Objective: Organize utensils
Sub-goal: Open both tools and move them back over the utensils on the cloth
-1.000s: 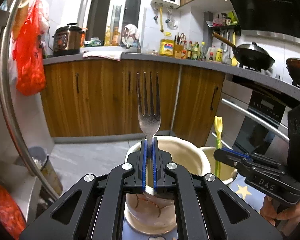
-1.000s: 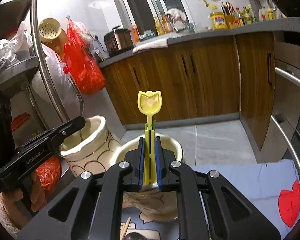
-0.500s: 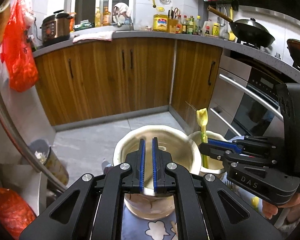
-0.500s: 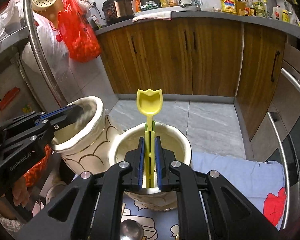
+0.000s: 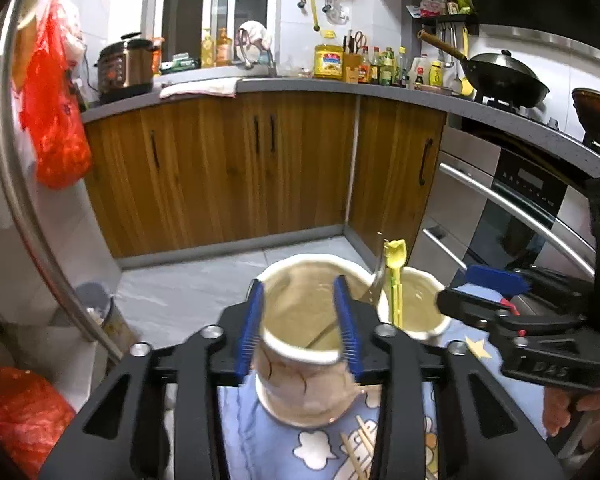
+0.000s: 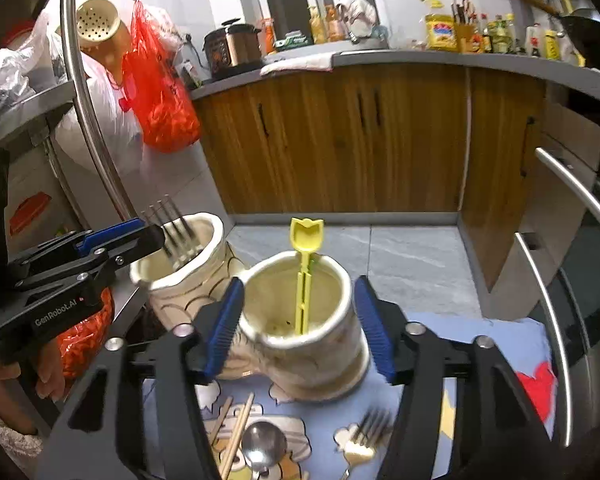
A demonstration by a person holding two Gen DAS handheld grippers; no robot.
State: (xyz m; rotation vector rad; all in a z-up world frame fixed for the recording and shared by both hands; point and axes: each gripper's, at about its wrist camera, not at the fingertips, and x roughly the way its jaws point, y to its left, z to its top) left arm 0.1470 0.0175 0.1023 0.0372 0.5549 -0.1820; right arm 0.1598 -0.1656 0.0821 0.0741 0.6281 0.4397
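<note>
Two cream ceramic holders stand side by side: the left holder [image 6: 180, 264] contains one metal fork [image 6: 176, 236], and the right holder [image 6: 304, 320] contains one yellow plastic spoon [image 6: 306, 276]. On the blue cloth [image 6: 500, 344] in front of them lie one pair of chopsticks [image 6: 236, 428], one metal spoon [image 6: 262, 446] and one more fork, gold-toned [image 6: 364, 436]. Two grippers show, the left gripper [image 5: 300, 320] and the right gripper [image 6: 300, 328].

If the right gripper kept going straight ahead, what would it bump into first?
Probably the cream holder right in front of the right gripper. Its open fingers already sit on either side of it, with the yellow utensil standing inside. Depth is hard to judge in this fisheye view.
</note>
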